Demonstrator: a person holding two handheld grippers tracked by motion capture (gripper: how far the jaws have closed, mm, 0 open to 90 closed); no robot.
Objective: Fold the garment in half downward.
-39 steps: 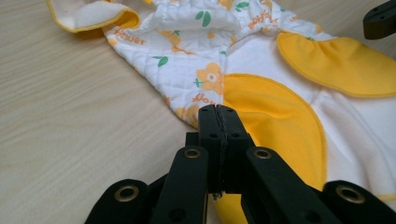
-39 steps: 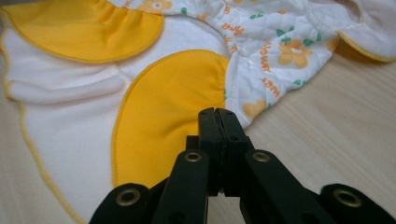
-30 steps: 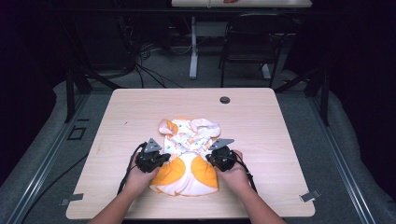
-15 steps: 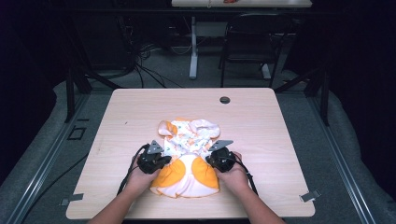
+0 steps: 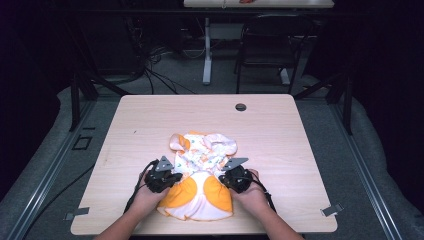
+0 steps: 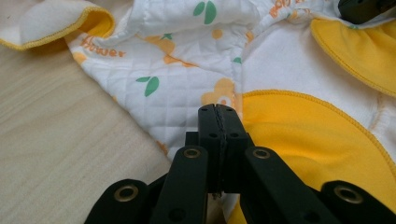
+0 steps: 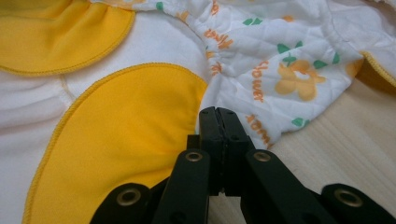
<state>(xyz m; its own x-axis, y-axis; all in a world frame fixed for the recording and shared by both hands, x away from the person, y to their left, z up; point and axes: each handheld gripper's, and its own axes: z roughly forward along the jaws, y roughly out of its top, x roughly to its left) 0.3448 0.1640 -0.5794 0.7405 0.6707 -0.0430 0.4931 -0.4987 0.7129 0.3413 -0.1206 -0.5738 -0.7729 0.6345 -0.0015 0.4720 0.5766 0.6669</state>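
Observation:
A quilted baby garment (image 5: 202, 170), white with orange patches and a flower print, lies crumpled on the near half of the table. My left gripper (image 5: 172, 179) rests at its left side and my right gripper (image 5: 226, 179) at its right side, each in a hand. In the left gripper view the left gripper (image 6: 218, 111) is shut, its tips over the seam between the white quilting and an orange patch (image 6: 308, 140). In the right gripper view the right gripper (image 7: 218, 113) is shut too, at the edge of an orange patch (image 7: 126, 140). No cloth shows between either pair of jaws.
The light wooden table (image 5: 150, 125) has a round cable hole (image 5: 240, 107) near its far edge. Cables trail from both grippers toward the near edge. Behind the table stand a chair (image 5: 270, 50) and another desk's leg (image 5: 207, 50).
Both grippers have drawn back slightly toward the near edge, and the garment's orange end now lies a little closer to that edge.

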